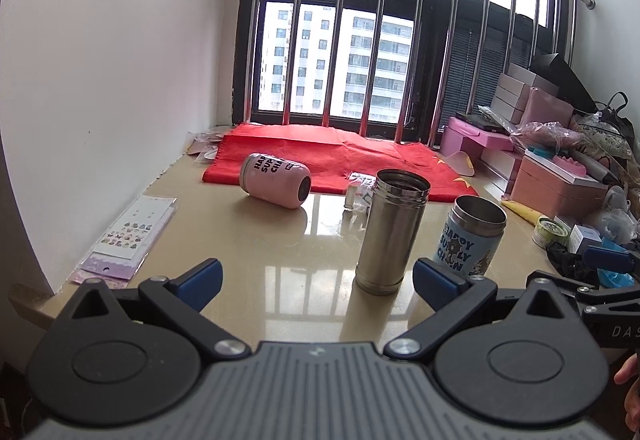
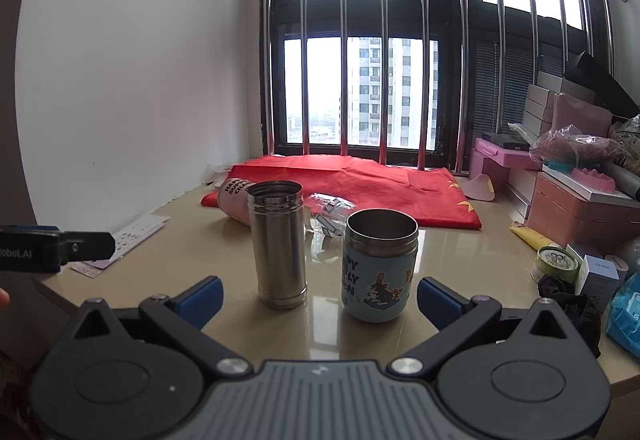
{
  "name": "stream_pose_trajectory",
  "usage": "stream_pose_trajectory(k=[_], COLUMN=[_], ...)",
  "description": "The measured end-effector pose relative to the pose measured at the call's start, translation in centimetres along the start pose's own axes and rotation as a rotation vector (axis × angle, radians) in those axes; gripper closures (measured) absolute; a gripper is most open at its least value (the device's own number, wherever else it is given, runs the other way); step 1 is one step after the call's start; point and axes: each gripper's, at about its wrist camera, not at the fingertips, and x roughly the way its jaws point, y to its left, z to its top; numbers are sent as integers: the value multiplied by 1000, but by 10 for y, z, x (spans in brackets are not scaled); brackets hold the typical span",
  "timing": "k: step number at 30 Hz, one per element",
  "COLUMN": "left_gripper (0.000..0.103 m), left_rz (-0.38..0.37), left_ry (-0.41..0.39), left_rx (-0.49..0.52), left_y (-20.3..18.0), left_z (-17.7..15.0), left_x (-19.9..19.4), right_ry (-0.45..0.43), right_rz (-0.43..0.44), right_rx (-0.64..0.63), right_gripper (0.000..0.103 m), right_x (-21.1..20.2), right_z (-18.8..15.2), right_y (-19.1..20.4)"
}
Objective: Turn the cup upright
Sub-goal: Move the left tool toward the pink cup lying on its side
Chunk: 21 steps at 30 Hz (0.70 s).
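Observation:
A pink cup (image 1: pixel 276 181) with black lettering lies on its side on the beige table (image 1: pixel 256 264), its mouth facing right, at the edge of a red cloth (image 1: pixel 320 156). It shows partly hidden behind the steel cup in the right wrist view (image 2: pixel 234 200). A steel cup (image 1: pixel 390 230) (image 2: pixel 278 242) and a blue cartoon cup (image 1: pixel 472 234) (image 2: pixel 380 264) stand upright, mouths up. My left gripper (image 1: pixel 318 286) is open and empty, near the table's front, well short of the pink cup. My right gripper (image 2: pixel 320 298) is open and empty, just before the blue cup.
Pink boxes (image 1: pixel 560 188), bags and small jars (image 2: pixel 554 264) crowd the table's right side. Sticker sheets (image 1: pixel 128 236) lie at the left edge by the white wall. A crumpled plastic wrapper (image 2: pixel 330 214) lies behind the upright cups. A barred window stands behind.

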Motion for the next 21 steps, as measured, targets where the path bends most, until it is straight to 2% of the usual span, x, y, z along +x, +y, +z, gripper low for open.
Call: stream_pose_trajectory(k=[7,21], left_gripper=[0,0], left_rz=[4,-27], left_ry=[6,124], left_rx=[16,33], left_y=[1,8], left_z=[36,111], left_x=[30,106], right_ry=[34,192], right_rz=[31,147], right_rx=[-33,-144], right_gripper=[0,0], right_x=[35,141], right_z=[43,150], right_y=[-16,-39])
